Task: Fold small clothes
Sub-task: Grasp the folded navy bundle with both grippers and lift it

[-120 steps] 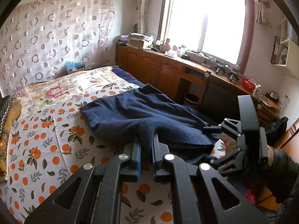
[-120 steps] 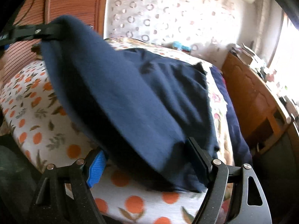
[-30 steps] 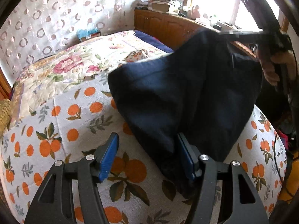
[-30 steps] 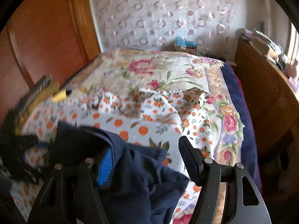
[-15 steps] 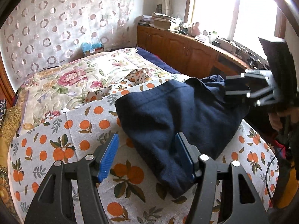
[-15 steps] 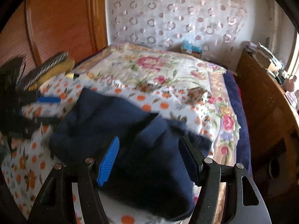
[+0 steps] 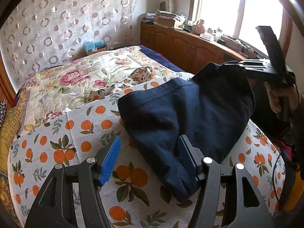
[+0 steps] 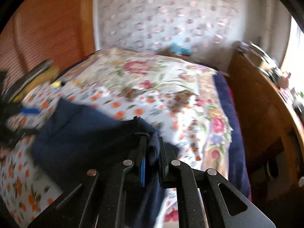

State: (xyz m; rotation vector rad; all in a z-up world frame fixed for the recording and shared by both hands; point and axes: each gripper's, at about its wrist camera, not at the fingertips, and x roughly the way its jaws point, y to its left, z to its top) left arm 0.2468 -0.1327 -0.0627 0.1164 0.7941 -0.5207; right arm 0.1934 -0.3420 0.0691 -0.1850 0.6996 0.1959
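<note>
My right claw is closing on a fold of the navy garment; my left claw gapes wide, garment's near end between its fingers.

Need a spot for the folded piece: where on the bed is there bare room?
Free: the orange-print sheet left of the navy garment, and the floral quilt behind it, toward the curtain. Crowded: the bed's right side, where the right gripper is closing on the garment's edge.
</note>
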